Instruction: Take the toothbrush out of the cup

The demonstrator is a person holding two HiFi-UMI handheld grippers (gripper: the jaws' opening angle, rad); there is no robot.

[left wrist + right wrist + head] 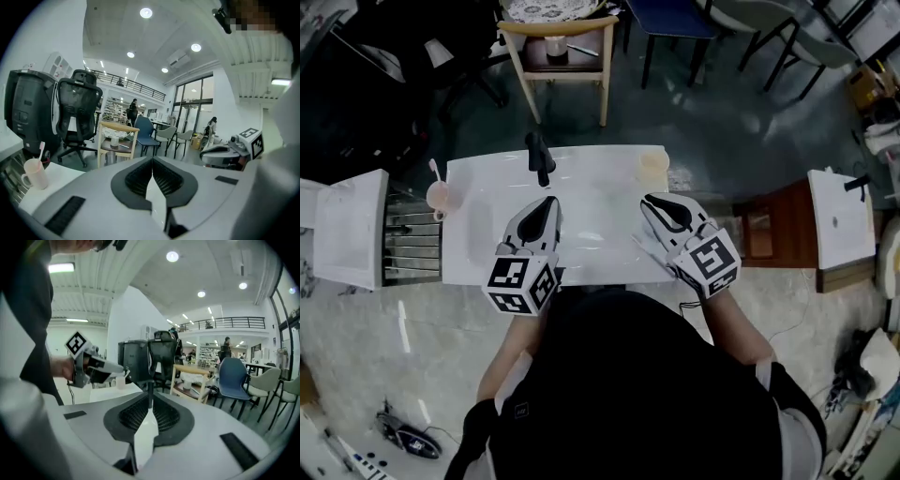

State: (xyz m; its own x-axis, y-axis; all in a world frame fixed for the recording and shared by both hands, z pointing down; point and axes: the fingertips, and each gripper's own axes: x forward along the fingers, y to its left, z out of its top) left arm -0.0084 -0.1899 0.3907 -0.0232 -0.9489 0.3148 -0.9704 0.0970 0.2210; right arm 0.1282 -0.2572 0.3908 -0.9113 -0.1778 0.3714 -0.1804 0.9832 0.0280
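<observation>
Left gripper (pixel 549 202) with jaws closed tip to tip and empty, right gripper (pixel 650 200) level beside it and well apart, jaws likewise together holding nothing, both pointing forward from the torso, tipped slightly down

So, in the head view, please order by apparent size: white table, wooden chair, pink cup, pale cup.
1. white table
2. wooden chair, though it stands farther from the camera
3. pink cup and pale cup: they look about alike, so I do not rank them.

A toothbrush (pixel 434 170) in cup (pixel 438 197), seemingly on table's (pixel 600 202) left edge; chair (pixel 562 56) behind table.
</observation>
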